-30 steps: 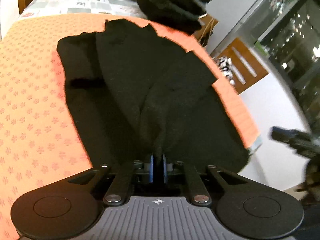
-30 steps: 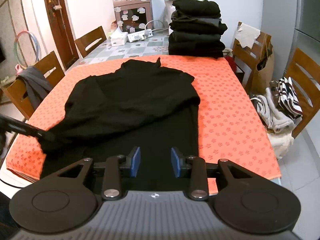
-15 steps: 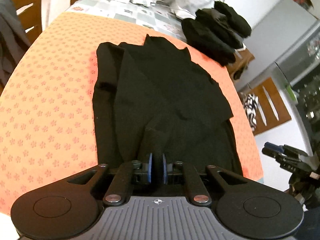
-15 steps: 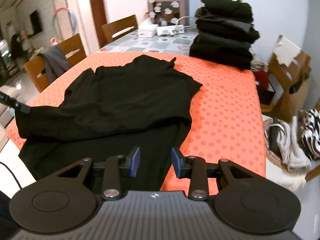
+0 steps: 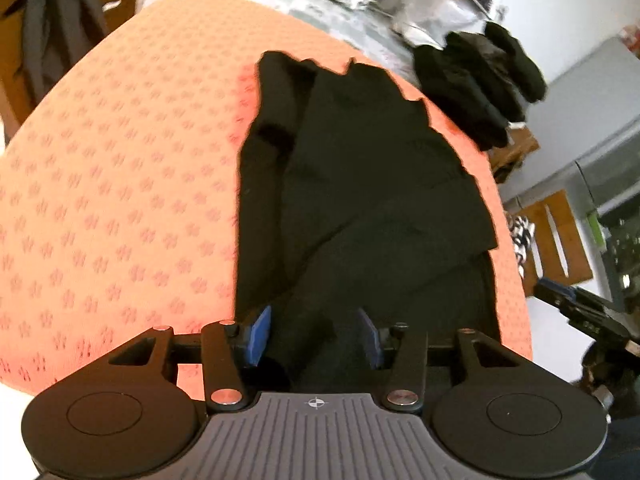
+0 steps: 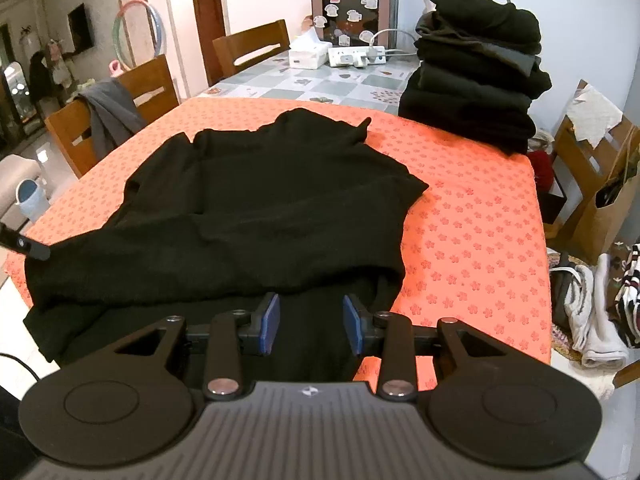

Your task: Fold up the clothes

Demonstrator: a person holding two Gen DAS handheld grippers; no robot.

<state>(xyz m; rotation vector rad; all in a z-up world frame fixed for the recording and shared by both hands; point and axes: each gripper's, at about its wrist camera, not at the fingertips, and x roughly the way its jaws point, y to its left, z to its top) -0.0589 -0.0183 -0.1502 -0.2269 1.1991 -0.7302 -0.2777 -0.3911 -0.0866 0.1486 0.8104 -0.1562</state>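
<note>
The black knitted sweater [image 6: 256, 208] lay on the orange cloth with small flower print [image 6: 480, 216] that covered the table, its collar to the far side and its hem hanging over the near edge. One sleeve was laid across the body from the right towards the near left corner, probably so that the garment becomes a narrow rectangle before the next fold. A stack of folded dark clothes [image 6: 476, 80] stood at the far right corner; I think it was placed there to leave the middle free for folding.

The left gripper [image 5: 316, 334] was low at the near edge, pointing along the sweater towards the collar. Its blue pads [image 5: 258, 332] were spread apart with dark fabric lying between them, but they did not press it. The right gripper [image 6: 310, 322] was also at the near edge, over the hem, level and pointing to the far side. Its jaws stood wide and held nothing.
</note>
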